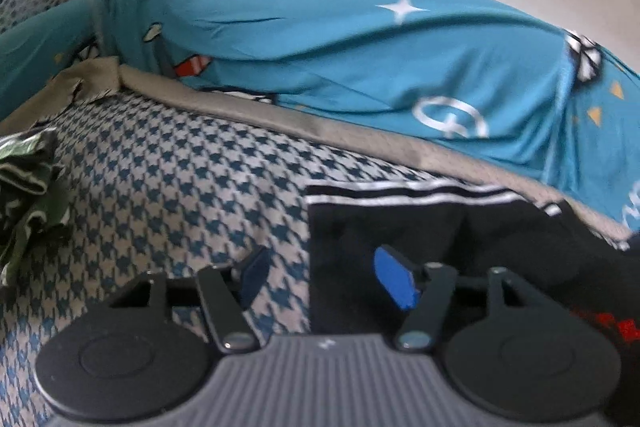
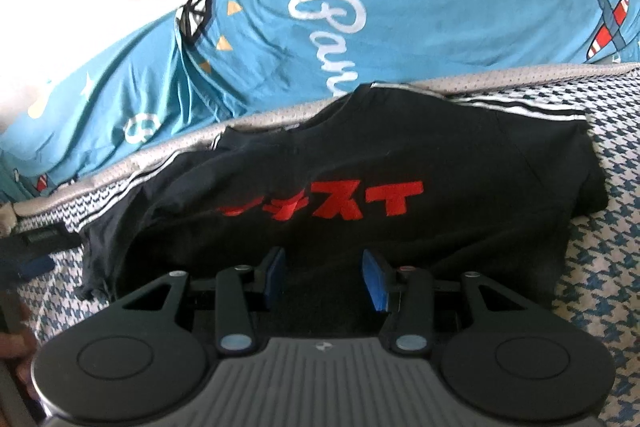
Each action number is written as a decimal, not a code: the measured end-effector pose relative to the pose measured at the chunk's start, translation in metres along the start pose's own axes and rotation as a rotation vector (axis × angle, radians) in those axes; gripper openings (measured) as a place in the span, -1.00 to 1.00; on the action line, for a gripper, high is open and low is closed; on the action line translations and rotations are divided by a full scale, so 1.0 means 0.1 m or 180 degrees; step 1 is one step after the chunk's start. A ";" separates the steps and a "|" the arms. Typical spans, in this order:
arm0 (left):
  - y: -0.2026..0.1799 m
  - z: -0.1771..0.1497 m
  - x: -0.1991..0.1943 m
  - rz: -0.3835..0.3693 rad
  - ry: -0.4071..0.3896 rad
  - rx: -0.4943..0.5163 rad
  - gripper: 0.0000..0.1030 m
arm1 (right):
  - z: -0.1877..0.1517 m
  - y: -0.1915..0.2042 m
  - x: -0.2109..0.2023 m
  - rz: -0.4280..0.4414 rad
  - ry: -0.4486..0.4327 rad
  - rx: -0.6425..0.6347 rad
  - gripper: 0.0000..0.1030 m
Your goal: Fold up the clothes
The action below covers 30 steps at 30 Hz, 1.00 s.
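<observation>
Tee point(image 2: 360, 163), black w/ red print: spread flat on bed point(image 2: 600, 227) near its far edge. Soft, light, limp; will sag. Both hand-held grippers, left point(image 1: 320, 279) & right point(image 2: 324, 275), released, jaws apart. You'd pinch hem or sleeve edge.

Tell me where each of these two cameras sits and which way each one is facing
Left wrist: rides the left gripper, facing the black T-shirt sleeve edge, houndstooth cover and teal blanket; only its open fingers show.
Right wrist: rides the right gripper, facing the shirt's red print; its open fingers and, far left, part of a hand show.
Shared: shirt, cover, blanket.
</observation>
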<state>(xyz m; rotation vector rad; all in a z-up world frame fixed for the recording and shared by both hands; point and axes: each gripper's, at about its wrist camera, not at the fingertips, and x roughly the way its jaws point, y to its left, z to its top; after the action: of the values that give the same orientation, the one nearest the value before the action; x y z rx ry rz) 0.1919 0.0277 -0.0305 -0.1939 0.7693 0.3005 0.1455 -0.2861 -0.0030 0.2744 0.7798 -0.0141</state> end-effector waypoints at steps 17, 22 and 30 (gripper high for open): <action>-0.49 -0.28 -0.44 -0.0631 0.0231 0.0620 0.61 | 0.20 -0.78 -0.37 -0.0304 -0.0197 0.0257 -0.16; -0.56 -0.43 -0.60 -0.0698 0.0270 0.0766 0.62 | 0.15 -0.90 -0.48 -0.0268 -0.0184 0.0218 -0.16; -0.56 -0.72 -0.87 -0.0816 0.0357 0.0897 0.68 | -0.13 -0.85 -0.69 -0.0056 -0.0086 -0.0040 0.06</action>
<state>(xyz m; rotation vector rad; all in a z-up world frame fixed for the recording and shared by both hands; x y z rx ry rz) 0.1046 -0.0624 -0.0159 -0.0421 0.8785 -0.0633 0.0776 -0.3706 0.0158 0.2550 0.7551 -0.0296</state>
